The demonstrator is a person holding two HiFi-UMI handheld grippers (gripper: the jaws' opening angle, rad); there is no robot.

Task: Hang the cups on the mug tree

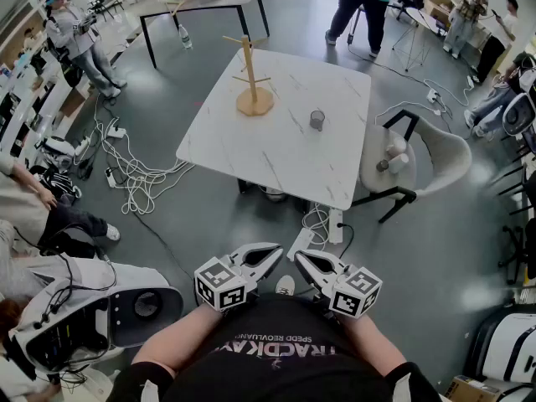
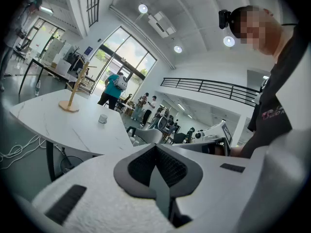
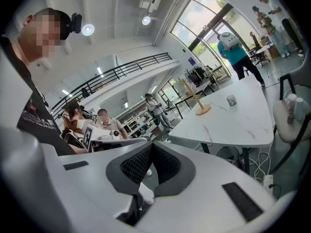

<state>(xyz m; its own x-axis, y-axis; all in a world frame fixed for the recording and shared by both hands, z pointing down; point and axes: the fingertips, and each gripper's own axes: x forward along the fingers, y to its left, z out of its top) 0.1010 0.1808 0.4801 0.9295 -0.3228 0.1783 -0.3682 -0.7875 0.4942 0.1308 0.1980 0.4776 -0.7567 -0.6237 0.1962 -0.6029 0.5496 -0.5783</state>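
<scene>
Hanging with jaws pressed together and empty by the person's body, left gripper (image 1: 266,256) and right gripper (image 1: 306,263) sit short of the table (image 1: 251,153). The cup (image 1: 317,120) stands toward its right edge, apart from the mug tree (image 1: 254,90) near the far edge.

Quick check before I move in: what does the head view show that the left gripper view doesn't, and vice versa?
Only the head view: the layout from above, with the left gripper and right gripper side by side near the body, short of the table, and a power strip on the floor between. Only the left gripper view: the left jaws close up, together with nothing between them, and the ceiling lights. Both: the table, the bare mug tree and the cup beside it.
</scene>
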